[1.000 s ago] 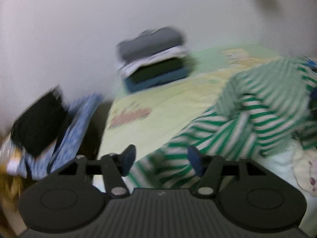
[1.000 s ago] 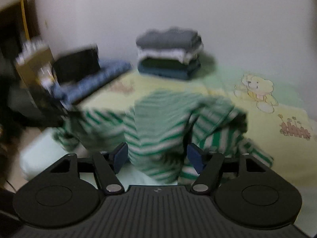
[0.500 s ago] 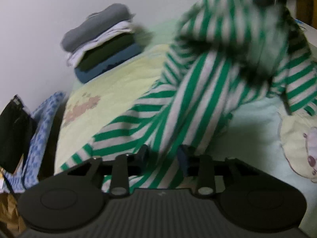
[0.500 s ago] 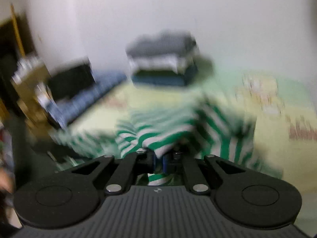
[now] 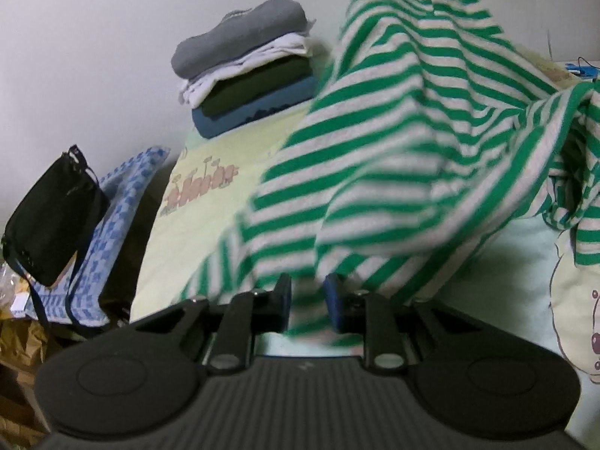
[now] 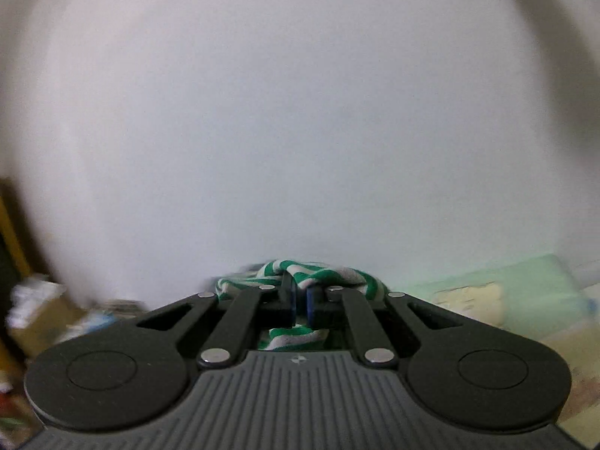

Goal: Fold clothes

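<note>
A green and white striped garment (image 5: 393, 142) hangs lifted above the pale yellow bed sheet (image 5: 210, 172), stretched up toward the top right. My left gripper (image 5: 307, 300) is shut on its lower edge, with cloth between the blue pads. My right gripper (image 6: 299, 300) is shut on a bunched fold of the same striped garment (image 6: 300, 275) and is raised high, facing the white wall. Most of the garment is hidden in the right wrist view.
A stack of folded clothes (image 5: 243, 63) sits at the far end of the bed by the wall. A black bag (image 5: 52, 217) on blue checked cloth (image 5: 116, 202) lies left of the bed. A cardboard box (image 6: 41, 318) stands at the lower left.
Both grippers went from open to shut on the striped garment. The right gripper rose sharply with it, so the garment lifted off the bed and now hangs stretched.
</note>
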Available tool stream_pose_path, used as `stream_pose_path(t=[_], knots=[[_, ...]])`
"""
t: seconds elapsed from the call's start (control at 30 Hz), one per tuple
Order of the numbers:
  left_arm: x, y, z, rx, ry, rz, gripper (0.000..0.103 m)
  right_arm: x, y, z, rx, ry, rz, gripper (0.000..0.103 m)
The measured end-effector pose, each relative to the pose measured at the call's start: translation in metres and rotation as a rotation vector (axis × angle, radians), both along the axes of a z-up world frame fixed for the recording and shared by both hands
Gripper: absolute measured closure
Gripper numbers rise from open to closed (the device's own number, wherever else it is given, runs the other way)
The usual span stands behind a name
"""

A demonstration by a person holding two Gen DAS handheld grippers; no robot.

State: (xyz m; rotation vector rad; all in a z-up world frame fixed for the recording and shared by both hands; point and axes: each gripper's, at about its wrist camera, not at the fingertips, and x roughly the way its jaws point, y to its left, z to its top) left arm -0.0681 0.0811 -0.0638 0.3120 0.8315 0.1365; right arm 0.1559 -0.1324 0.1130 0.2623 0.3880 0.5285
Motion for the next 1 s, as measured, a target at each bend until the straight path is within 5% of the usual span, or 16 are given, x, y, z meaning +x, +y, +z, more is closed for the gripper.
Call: stream_pose_path(t=[0.1,0.27,0.4,0.57,0.7,0.83,1.0], knots=[[-0.002,-0.003,-0.002,0.002,0.017,0.016,0.074,0.039,0.015,-0.038,-0.095,0.046,-0.090,0.096],[-0.004,-0.005,-0.005,0.015,0.029,0.036,0.064,0.075,0.025,-0.099,-0.289,0.248,-0.100,0.085],[-0.006,0.007,-0.005,-0.011,0.027,0.065,0.057,0.030,-0.008,-0.091,-0.213,0.210,-0.017,0.043],[-0.017,0.022,-0.001,-0.099,0.036,0.023,0.037,-0.070,-0.055,-0.087,-0.244,0.222,0.185,0.026],[-0.024,0.013,-0.007,-0.130,0.068,-0.091,0.024,-0.144,-0.052,-0.113,-0.370,0.308,0.286,0.025],[-0.014,-0.004,-0.023,-0.048,0.073,-0.163,0.024,-0.192,-0.025,-0.151,-0.473,0.379,0.289,0.025],[0.004,-0.007,-0.031,-0.037,0.057,-0.181,0.030,-0.203,0.002,-0.191,-0.642,0.369,0.071,0.034]])
